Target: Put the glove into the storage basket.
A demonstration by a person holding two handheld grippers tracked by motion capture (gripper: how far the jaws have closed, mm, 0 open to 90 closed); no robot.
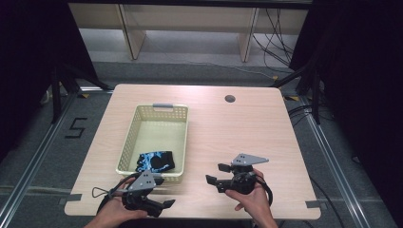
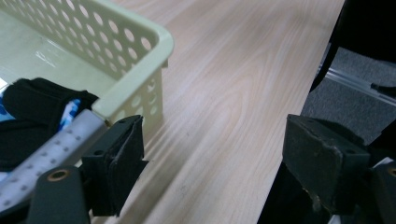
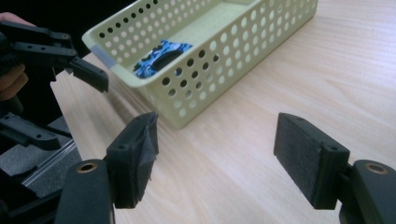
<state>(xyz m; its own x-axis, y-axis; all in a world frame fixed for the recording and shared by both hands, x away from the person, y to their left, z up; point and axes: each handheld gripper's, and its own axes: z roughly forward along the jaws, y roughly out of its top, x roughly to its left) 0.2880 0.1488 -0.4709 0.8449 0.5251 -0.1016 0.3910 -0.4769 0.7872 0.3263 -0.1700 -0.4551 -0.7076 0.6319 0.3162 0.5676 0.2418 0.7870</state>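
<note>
You are holding the left gripper [image 1: 167,204] just in front of the basket [image 1: 128,142], jaws spread and gripping nothing. You are holding the right gripper [image 1: 209,179] to the basket's right, jaws spread over bare table [image 1: 237,128]. The cloth [image 1: 155,161] is lying inside the basket, at its near end.

A: What sits between the right gripper [image 3: 215,161] and the far side of the desk [image 3: 299,88]?

B: Its 2 black jaws stand wide apart over bare wood, nothing between the pads. Beyond them a pale yellow perforated basket [image 3: 224,60] rests on the desk.

A: Anything inside?

B: A black and blue cloth [image 3: 156,60], lying at the basket's near end.

A: And the other tool?

B: The left gripper [image 3: 60,88] hangs at the desk's edge, jaws parted, empty.
</note>
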